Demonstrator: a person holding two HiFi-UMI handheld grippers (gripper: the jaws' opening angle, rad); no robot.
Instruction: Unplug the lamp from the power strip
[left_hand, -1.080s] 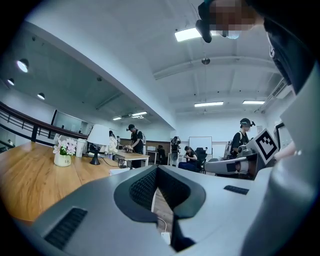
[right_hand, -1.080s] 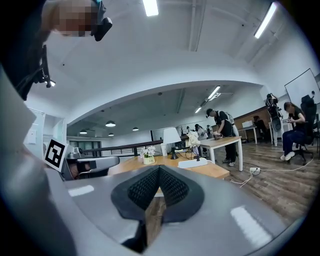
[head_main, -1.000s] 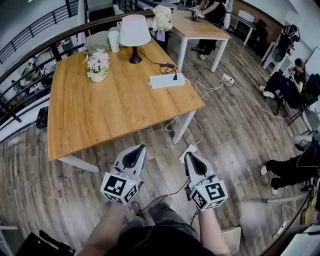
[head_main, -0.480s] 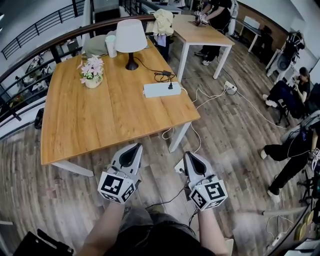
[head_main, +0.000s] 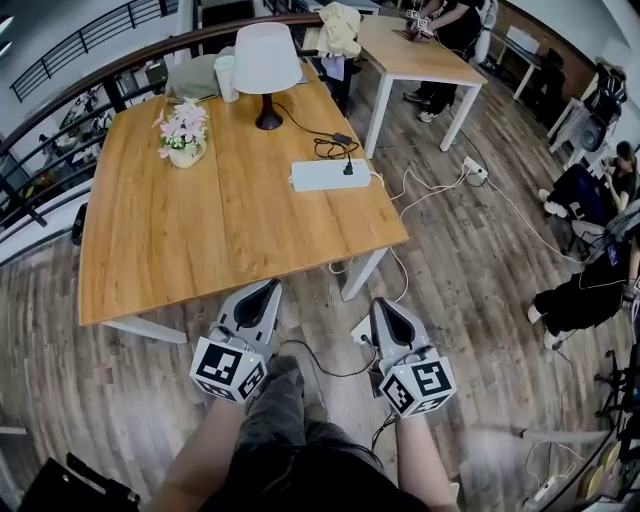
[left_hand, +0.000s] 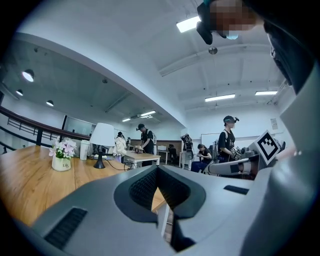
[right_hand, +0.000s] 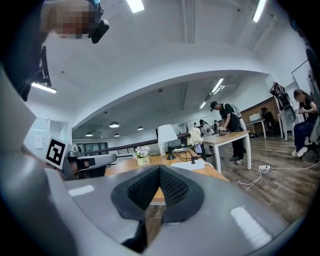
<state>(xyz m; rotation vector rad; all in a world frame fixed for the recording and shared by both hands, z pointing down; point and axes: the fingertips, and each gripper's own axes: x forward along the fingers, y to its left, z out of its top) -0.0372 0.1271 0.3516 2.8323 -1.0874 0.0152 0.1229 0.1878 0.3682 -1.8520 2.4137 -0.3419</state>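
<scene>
Your left gripper (head_main: 266, 296) and right gripper (head_main: 387, 310): jaws pressed together, empty, short of table (head_main: 200, 250); lamp (head_main: 266, 65) plugged into power strip (head_main: 325, 177).

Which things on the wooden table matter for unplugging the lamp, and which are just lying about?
For the job: lamp, its black cord, the black plug, the white power strip; also the left gripper and right gripper, both shut and empty, well away from the strip.

Lying about: flower pot, white cup.
</scene>
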